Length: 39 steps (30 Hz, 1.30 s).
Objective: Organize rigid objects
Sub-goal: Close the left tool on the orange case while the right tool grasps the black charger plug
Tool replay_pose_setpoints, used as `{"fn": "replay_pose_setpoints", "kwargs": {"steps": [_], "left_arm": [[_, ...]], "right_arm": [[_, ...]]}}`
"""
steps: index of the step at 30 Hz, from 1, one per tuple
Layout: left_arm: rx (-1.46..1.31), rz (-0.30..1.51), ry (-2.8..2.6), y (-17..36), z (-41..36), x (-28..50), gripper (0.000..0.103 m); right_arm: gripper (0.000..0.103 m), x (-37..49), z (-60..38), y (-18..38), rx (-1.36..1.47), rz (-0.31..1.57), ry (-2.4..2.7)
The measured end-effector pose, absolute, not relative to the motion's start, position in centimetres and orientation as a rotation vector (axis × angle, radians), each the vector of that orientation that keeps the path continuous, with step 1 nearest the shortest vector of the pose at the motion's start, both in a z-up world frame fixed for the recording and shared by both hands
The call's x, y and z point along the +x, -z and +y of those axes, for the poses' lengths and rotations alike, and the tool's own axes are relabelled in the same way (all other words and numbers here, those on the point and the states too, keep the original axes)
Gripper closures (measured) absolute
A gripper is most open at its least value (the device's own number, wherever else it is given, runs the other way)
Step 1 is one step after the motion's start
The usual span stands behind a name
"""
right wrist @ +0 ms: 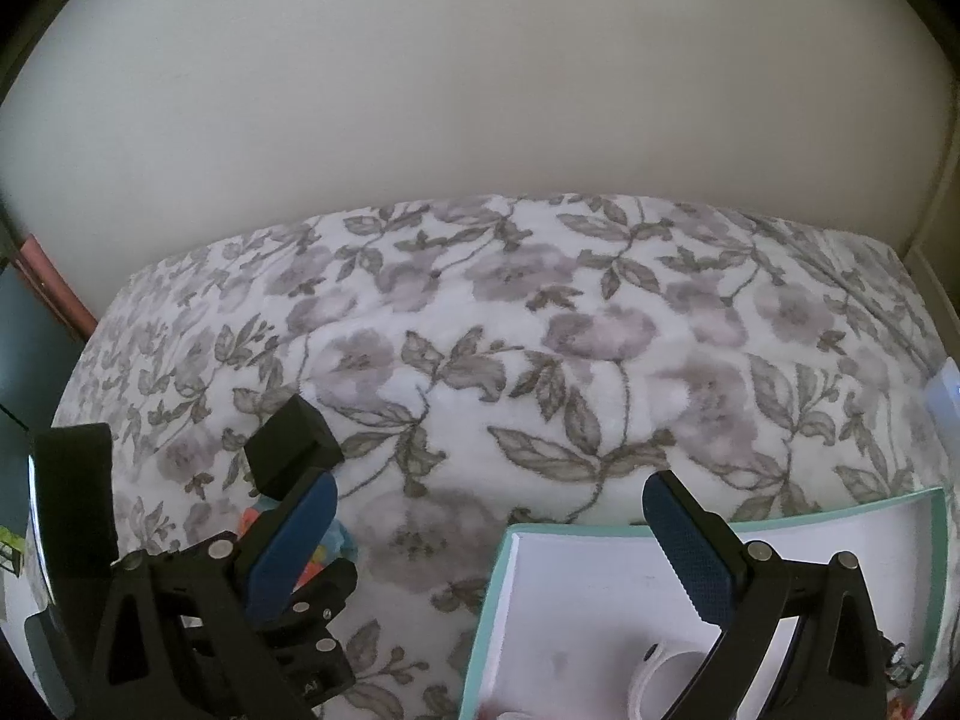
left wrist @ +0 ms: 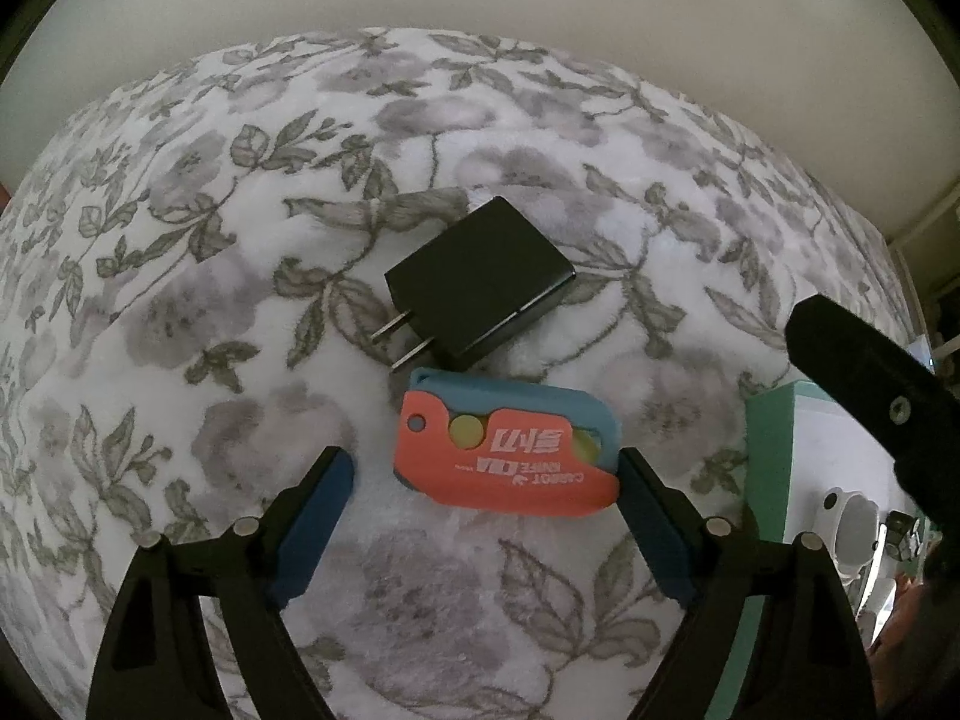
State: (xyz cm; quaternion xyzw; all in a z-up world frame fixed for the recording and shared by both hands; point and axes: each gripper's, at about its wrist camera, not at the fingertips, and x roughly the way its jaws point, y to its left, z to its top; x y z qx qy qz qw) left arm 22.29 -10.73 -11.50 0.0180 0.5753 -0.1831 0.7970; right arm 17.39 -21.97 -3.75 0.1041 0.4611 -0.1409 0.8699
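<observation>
An orange and blue toy knife (left wrist: 510, 450) lies flat on the floral blanket (left wrist: 210, 240). Just beyond it rests a black plug charger (left wrist: 480, 282), its prongs pointing toward the knife. My left gripper (left wrist: 486, 492) points down at the knife and stands open. The knife sits between the blue pads (left wrist: 321, 516), close to the right one, with a gap at the left one. In the right wrist view my right gripper (right wrist: 492, 540) stands open with nothing held, hovering over the corner of a teal box (right wrist: 498, 594). The charger (right wrist: 291, 450) shows there at the left.
The teal box (left wrist: 765, 462) has a white inside and holds a white ring-shaped thing (right wrist: 660, 666). A black finger of the right gripper (left wrist: 852, 366) reaches in at the right of the left wrist view. A pale wall (right wrist: 480, 90) runs behind the blanket.
</observation>
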Motion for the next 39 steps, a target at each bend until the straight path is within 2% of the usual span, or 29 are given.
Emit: {"fn": "replay_pose_setpoints", "kwargs": {"steps": [7, 18, 20, 39], "left_arm": [[0.02, 1.233, 0.389, 11.1, -9.1, 22.0, 0.021], [0.043, 1.196, 0.378, 10.9, -8.8, 22.3, 0.021], [0.027, 1.198, 0.387, 10.9, -8.4, 22.5, 0.031], [-0.084, 1.219, 0.349, 10.9, -3.5, 23.7, 0.031]], "right_arm": [[0.0, 17.5, -21.6, 3.7, 0.2, 0.966, 0.291], [0.0, 17.7, -20.7, 4.0, 0.188, 0.977, 0.273], [0.0, 17.7, -20.6, 4.0, 0.183, 0.978, 0.275], [0.0, 21.0, -17.4, 4.7, 0.096, 0.991, 0.198]]}}
